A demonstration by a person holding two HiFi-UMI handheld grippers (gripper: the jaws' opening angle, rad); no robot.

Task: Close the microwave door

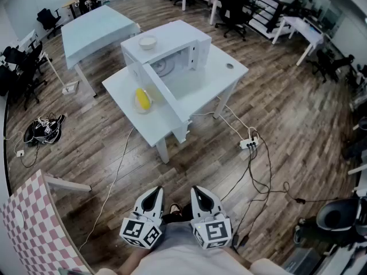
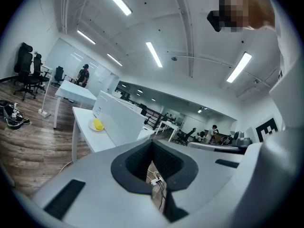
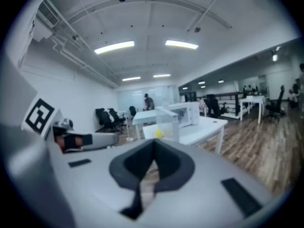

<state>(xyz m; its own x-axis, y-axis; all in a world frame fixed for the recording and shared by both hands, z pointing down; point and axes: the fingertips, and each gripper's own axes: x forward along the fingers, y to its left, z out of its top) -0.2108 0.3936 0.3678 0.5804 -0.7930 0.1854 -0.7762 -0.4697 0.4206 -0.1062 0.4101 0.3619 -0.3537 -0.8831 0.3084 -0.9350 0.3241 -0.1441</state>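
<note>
Head view, left to right. A pink-and-white checked surface (image 1: 27,225) fills the lower left corner, and a dark bundle (image 1: 46,129) lies on the wooden floor above it. A second pale bench (image 1: 94,30) stands at upper left, apart from the work bench.

The white bench (image 1: 225,76) at centre carries the microwave (image 1: 175,39), which has a small bowl (image 1: 148,42) on its top. The microwave door (image 1: 166,96) stands wide open, swung out towards the bench's front corner, and the cavity with its turntable is exposed. A plate with a yellow item (image 1: 142,101) rests on the bench just left of the open door. To the right a power strip (image 1: 248,144) lies on the floor among loose cables, with office chairs beyond.

At the bottom edge the left gripper (image 1: 151,198) and the right gripper (image 1: 202,198) are held side by side close to the person's body, well apart from the bench. In each gripper view the jaws are closed together with nothing between them, and the microwave shows far off beyond the tips.
</note>
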